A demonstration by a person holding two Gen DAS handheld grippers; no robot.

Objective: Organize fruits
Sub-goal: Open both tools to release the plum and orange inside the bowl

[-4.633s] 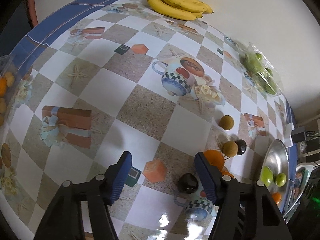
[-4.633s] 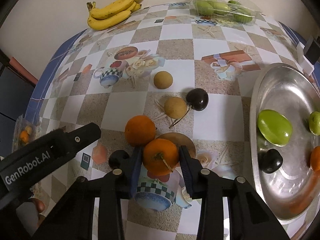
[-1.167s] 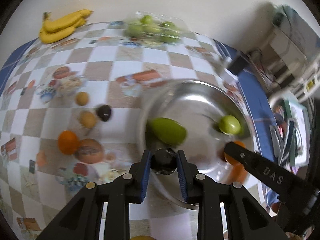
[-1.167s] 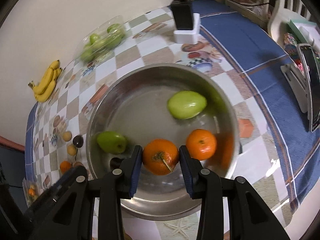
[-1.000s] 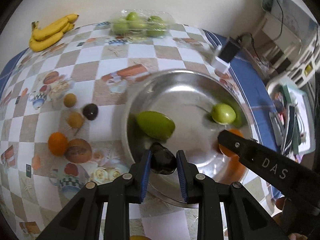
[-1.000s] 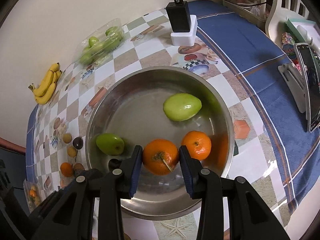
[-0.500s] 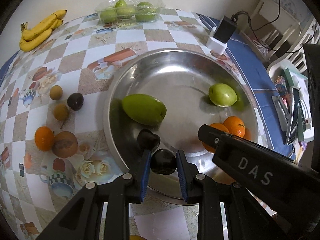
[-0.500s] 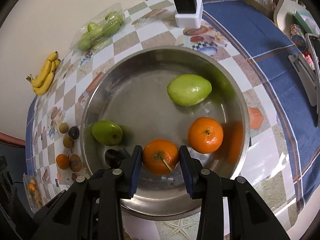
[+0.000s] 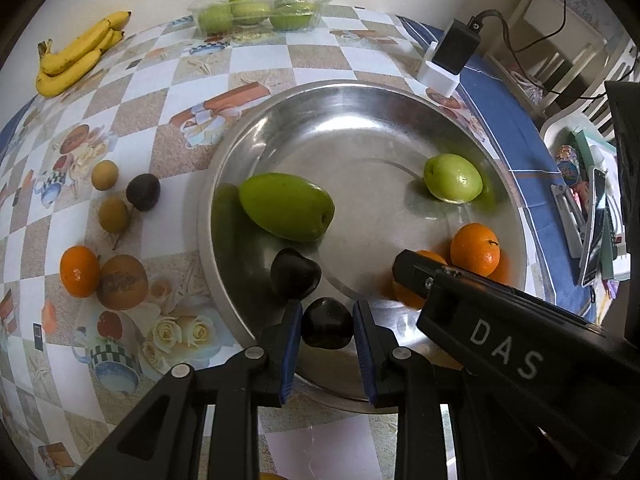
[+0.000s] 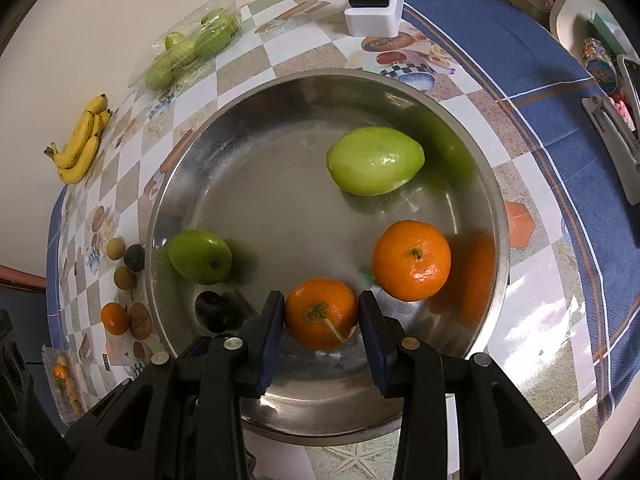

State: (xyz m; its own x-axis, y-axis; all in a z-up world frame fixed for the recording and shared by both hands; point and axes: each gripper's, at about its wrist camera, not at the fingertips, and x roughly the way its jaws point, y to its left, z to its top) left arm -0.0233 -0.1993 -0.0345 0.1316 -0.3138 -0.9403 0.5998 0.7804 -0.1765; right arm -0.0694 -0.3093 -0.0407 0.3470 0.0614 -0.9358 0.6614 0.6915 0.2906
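Note:
A steel bowl (image 9: 360,84) (image 10: 320,74) holds a large green fruit (image 9: 286,206), a small green fruit (image 9: 452,178), a loose orange (image 10: 412,260) and a dark plum (image 9: 295,274). Low over the bowl's near side, my left gripper (image 9: 327,308) is shut on a second dark plum (image 9: 327,326). My right gripper (image 10: 322,300) sits just above the bowl floor, and its jaws are opening around an orange (image 10: 320,314). That orange lies between the pads, with a slim gap on its right side. The right gripper's black body (image 9: 500,344) crosses the left wrist view.
Left of the bowl on the checked cloth lie an orange (image 9: 80,271), a brown fruit (image 9: 122,282), two tan fruits (image 9: 105,175) and a dark plum (image 9: 143,192). Bananas (image 9: 76,54), a clear box of green fruit (image 9: 260,8) and a charger (image 9: 452,56) stand at the back.
Both grippers have sunk lower into the bowl with their fruit. The right jaws have spread slightly off the orange. The left still clamps its plum.

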